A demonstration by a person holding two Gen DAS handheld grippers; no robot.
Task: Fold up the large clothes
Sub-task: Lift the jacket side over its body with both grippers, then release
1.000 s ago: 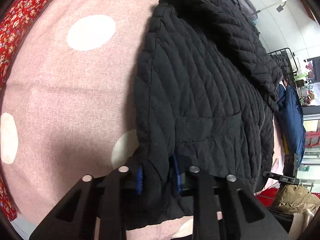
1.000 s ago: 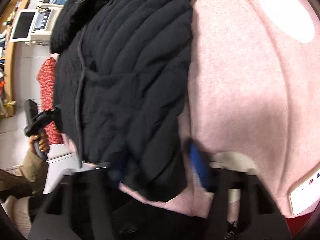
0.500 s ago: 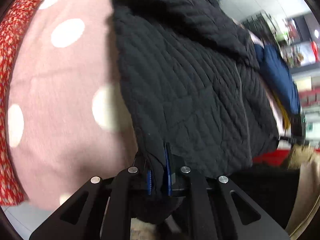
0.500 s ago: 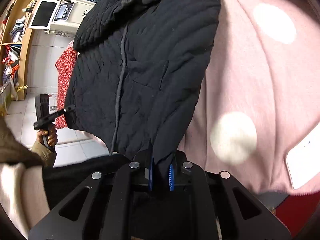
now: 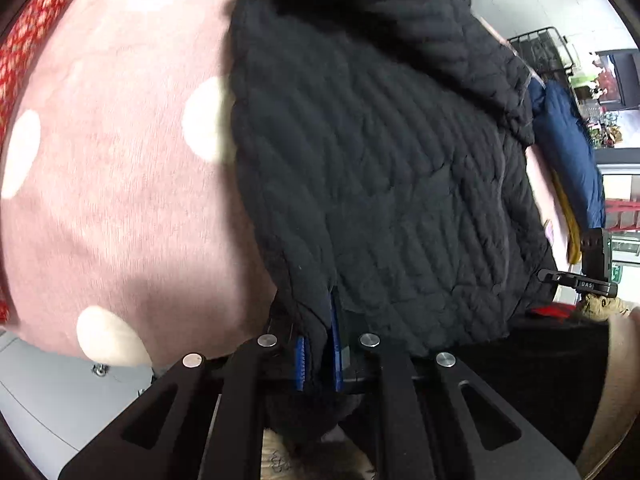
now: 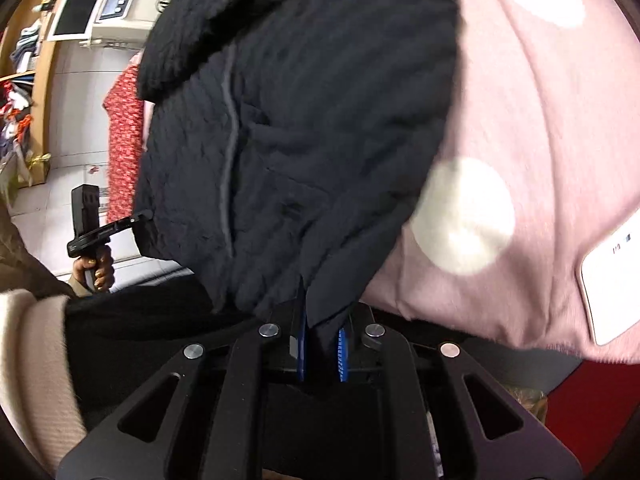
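Quilted black padded jacket [image 5: 380, 168] lies spread on the pink cloth with white dots [image 5: 112, 184] that covers the table, and I hold its near hem at two corners. On the left, my left gripper [image 5: 318, 354] is clamped on the hem's left corner, the blue pads pressed into a thick fold of fabric. On the right, my right gripper [image 6: 322, 350] is pinched on the opposite corner, a small tab of hem standing up between its pads.

I judge the step in hand to be the first fold: the bottom edge is gripped and lifted off the table edge, not yet carried over. The next move, as I read it, calls for both claws to rise together and travel forward over the body toward the collar, keeping the hem taut between them so the padding does not bunch.

Front side up, the jacket shows diagonal quilt lines, a grey zip line down the middle and a patch pocket on each side. One sleeve lies folded across the chest near the top. The fabric looks thick and springy, so I expect the fold may want to open again unless pressed flat.
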